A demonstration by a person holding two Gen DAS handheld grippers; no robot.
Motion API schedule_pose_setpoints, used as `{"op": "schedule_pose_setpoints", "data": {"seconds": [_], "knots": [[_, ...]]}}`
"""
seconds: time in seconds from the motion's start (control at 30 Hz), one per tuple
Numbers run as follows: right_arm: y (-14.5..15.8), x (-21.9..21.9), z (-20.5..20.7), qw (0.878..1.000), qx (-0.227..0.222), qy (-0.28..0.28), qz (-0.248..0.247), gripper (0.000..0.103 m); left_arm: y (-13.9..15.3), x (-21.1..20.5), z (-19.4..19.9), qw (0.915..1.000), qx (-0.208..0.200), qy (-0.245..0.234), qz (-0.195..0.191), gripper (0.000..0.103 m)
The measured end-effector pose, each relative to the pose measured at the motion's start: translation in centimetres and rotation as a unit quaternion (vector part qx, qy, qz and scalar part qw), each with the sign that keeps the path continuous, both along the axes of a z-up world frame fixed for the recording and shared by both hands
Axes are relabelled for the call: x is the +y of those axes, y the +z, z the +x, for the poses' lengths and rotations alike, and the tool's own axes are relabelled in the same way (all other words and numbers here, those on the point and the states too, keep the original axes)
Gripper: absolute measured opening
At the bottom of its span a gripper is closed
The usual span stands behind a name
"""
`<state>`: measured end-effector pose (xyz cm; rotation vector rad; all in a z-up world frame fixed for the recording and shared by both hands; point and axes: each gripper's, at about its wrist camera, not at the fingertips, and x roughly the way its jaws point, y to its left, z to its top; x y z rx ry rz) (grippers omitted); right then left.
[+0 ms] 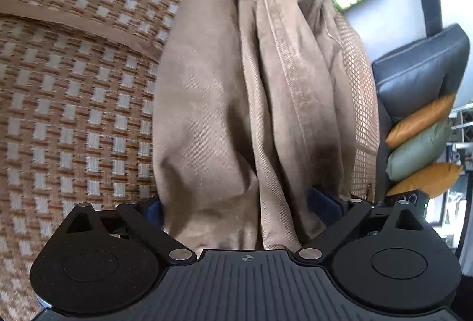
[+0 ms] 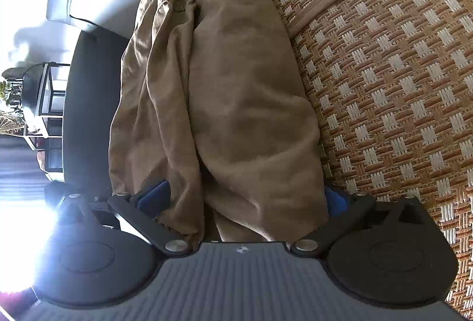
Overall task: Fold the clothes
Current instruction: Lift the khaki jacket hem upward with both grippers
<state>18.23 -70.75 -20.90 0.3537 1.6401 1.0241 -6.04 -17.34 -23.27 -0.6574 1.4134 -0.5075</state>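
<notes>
A pair of tan trousers [image 1: 245, 90] is seen lying folded lengthwise on a woven mat [image 1: 74, 102] patterned in brown and cream, which covers a couch seat. In the left wrist view the garment runs from the bottom centre up towards the top of the frame, its seams and a pocket edge being visible along the right-hand layers. The left gripper [image 1: 245, 211] is held low over the near end of the cloth, and its jaws are spread wide; the blue pads [image 1: 323, 202] are seen at either side of the bundled fabric, which lies between them, but no pinch of the cloth can be made out. To the right of the mat a dark leather armrest [image 1: 419, 66] is seen, with three cushions [image 1: 419, 143] stacked against it, two mustard and one green. In the right wrist view the same trousers [image 2: 236, 102] are shown from the other end, again reaching away up the frame, with the woven mat [image 2: 384, 90] on the right and a dark couch edge [image 2: 85, 114] on the left. The right gripper [image 2: 245, 199] is likewise spread apart, a blue pad [image 2: 155, 196] being visible on each side of the fabric, which passes between them without being clamped. A black-framed shelf [image 2: 44, 102] is glimpsed at the far left, and strong glare washes out the lower left corner.
</notes>
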Motion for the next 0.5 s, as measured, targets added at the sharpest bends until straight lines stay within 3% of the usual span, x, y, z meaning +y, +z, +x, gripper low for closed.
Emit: {"op": "schedule_pose_setpoints", "data": {"seconds": [0.17,0.23,0.27,0.37,0.5], "knots": [[-0.2,-0.4,-0.3,1.000,-0.004,-0.003,0.000,0.096,0.2,-1.9,1.3,0.9999,-0.010,-0.002,0.010,0.098],[-0.3,0.1,-0.5,1.000,-0.009,0.007,-0.011,0.095,0.5,-1.3,1.3,0.9998,-0.005,0.008,0.020,0.070],[-0.3,0.4,-0.4,1.000,-0.006,0.012,-0.021,0.089,0.6,-0.6,0.9,0.9996,0.000,0.017,0.024,0.047],[-0.7,0.4,0.2,0.999,0.029,0.001,-0.042,0.068,0.6,-0.1,0.5,0.9987,0.012,0.047,0.015,0.036],[-0.6,0.1,0.3,0.996,0.065,-0.026,-0.050,0.057,1.3,-0.4,0.5,0.9977,0.022,0.060,0.020,0.028]]}}
